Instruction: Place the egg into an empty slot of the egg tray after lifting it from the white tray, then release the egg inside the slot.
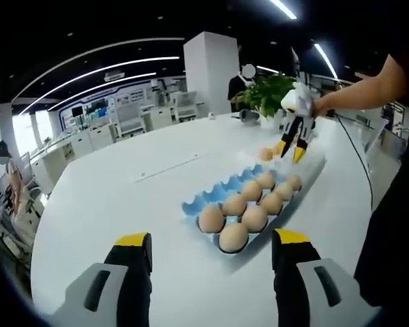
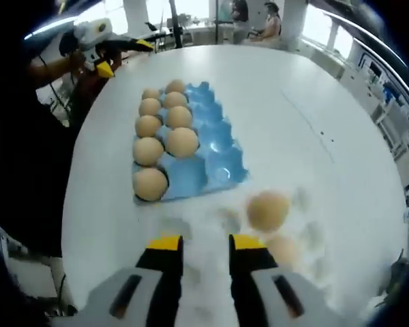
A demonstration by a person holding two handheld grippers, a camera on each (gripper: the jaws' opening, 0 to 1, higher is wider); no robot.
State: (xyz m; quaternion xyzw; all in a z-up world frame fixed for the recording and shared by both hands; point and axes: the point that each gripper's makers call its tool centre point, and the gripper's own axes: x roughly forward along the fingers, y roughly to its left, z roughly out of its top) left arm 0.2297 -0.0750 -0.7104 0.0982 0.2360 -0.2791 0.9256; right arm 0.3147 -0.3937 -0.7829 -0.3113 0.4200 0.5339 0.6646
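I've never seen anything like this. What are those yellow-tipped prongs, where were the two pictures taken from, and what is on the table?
No robot here: a person holds a two-jaw gripper in each hand, each carrying a camera looking along its jaws. The left gripper hangs open and empty over the white table. Its view also shows the right gripper far off. The right gripper view shows that gripper's own jaws, slightly apart, holding nothing, above the white tray, where loose eggs lie. Between them sits the blue egg tray, seven eggs along one side, its other slots empty.
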